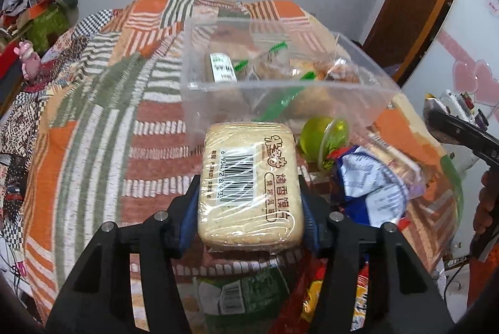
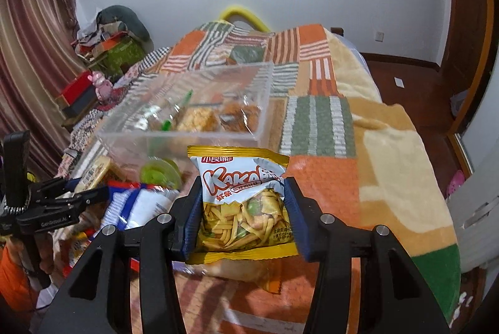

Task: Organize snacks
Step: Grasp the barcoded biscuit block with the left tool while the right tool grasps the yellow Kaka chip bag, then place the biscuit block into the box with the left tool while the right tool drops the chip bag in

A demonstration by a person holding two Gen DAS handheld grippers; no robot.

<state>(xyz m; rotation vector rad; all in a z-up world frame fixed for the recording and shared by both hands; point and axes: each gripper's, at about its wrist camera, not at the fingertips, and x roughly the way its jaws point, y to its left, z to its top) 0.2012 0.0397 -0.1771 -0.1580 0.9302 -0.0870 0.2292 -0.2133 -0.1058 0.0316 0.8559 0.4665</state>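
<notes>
My left gripper [image 1: 249, 193] is shut on a beige wrapped cracker pack [image 1: 249, 181] with a barcode label, held above the bed in front of a clear plastic bin [image 1: 280, 84]. My right gripper [image 2: 243, 206] is shut on a yellow-and-white Kaka chip bag [image 2: 243, 203], also held in front of the bin [image 2: 187, 119]. The bin holds several wrapped snacks. A green jelly cup [image 1: 324, 137] and a blue-and-white bag [image 1: 374, 187] lie just before the bin; both also show in the right wrist view, the cup [image 2: 159, 175] and the bag [image 2: 140, 206].
The bin stands on a patchwork blanket [image 1: 109, 122] covering a bed. More snack packs [image 1: 243, 293] lie under the left gripper. Clutter and a pink toy [image 2: 101, 84] sit at the far left. Wooden floor [image 2: 405, 91] lies to the right of the bed.
</notes>
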